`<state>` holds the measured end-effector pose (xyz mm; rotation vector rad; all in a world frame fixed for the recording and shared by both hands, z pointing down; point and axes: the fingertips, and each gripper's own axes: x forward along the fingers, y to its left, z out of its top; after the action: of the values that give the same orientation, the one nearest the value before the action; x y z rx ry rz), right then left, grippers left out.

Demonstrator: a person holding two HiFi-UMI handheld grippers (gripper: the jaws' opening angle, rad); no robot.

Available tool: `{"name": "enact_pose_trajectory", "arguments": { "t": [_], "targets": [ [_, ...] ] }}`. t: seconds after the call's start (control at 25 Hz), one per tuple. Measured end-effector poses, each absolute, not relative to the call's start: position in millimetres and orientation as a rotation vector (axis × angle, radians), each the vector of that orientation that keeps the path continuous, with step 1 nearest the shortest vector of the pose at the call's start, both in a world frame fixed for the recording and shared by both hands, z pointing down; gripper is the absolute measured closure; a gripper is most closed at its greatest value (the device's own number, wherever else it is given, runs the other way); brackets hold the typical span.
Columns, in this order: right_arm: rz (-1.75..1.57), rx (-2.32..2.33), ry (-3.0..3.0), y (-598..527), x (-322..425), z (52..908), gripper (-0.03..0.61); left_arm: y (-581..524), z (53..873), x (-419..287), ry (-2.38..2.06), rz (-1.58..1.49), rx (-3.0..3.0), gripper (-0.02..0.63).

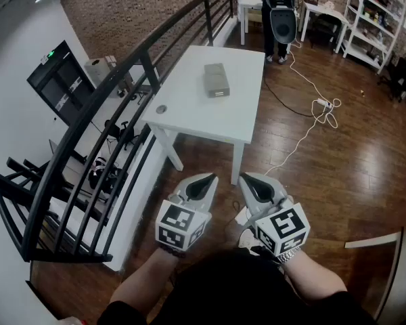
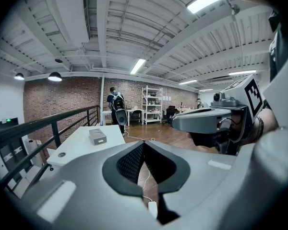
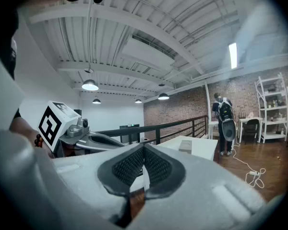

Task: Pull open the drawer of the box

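1. Holds the left gripper (image 1: 204, 181) and the right gripper (image 1: 250, 183) side by side at the bottom of the head view, marker cubes nearest the camera, tips pointing ahead over the wood floor (image 1: 338, 168).
2. Shows the left gripper's jaws pressed together in its own view, ribbed pads (image 2: 129, 162) meeting at the tips, with nothing caught between them.
3. Shows the right gripper's jaws closed in the same way, dark pads (image 3: 129, 164) touching at the tips and clamping nothing.
4. Finds the box (image 1: 216, 80), grey and flat, lying on the far half of the white table (image 1: 189, 110), well apart from both grippers, with a lighter end face turned toward them.
5. Leaves the drawer too small to make out in any view; cannot tell how far it sits in the box.
6. Picks out a small round disc (image 1: 161, 109) near the table's front left corner, apart from the box.
7. Runs a black railing (image 1: 122, 80) along the table's left side, with monitors and gear on the level below.
8. Catches a person (image 1: 279, 12) wearing a backpack beyond the table's far end, near white shelving (image 1: 375, 19) at the brick wall.
9. Trails a white cable (image 1: 304, 131) across the floor to the right of the table.
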<state>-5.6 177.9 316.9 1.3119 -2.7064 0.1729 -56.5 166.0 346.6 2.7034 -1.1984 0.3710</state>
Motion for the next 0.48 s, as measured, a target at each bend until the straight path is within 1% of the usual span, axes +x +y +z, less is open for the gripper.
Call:
{"name": "enact_pose_trajectory", "arguments": {
  "t": [0.48],
  "targets": [
    [0.201,1.202,-2.749,112,59,319,0.586,92,344,5,-1.263,0.337,2.602,0.598]
  ]
}}
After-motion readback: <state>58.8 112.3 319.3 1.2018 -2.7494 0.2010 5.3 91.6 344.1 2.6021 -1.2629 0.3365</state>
